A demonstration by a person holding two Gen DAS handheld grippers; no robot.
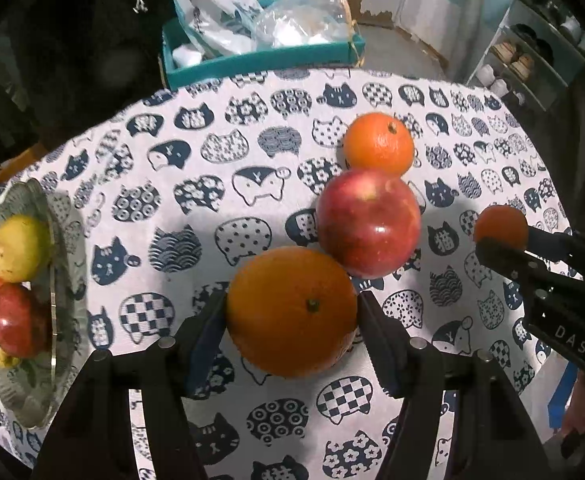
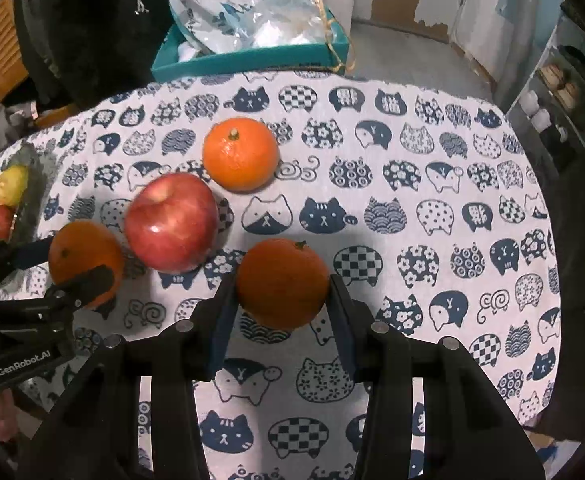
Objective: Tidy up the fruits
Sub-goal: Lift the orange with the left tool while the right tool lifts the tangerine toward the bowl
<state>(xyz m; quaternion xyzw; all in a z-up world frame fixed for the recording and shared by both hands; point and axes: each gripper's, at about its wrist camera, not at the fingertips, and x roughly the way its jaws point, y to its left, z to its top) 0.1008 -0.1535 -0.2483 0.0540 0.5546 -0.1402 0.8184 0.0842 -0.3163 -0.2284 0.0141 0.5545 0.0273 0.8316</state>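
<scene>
Fruit already sits in the glass dish point(image 1: 58, 292) at the surface's left edge: a yellow-green pear point(image 1: 18, 248), a red apple point(image 1: 16, 326) and other pieces partly hidden behind them. Beyond the cat-print cloth point(image 1: 196, 208), a teal box point(image 1: 260, 60) holds plastic bags point(image 1: 228, 12).

On the cloth, the left gripper point(image 1: 292, 320) has its jaws clenched on the large orange point(image 1: 292, 312), one pad against each flank. The right gripper point(image 2: 282, 300) likewise grasps a smaller orange point(image 2: 282, 284) squarely between its pads. Between the two held fruits a big red apple point(image 1: 368, 224) rests on the cloth, touching the large orange, and a third orange point(image 1: 378, 144) lies just behind it.
</scene>
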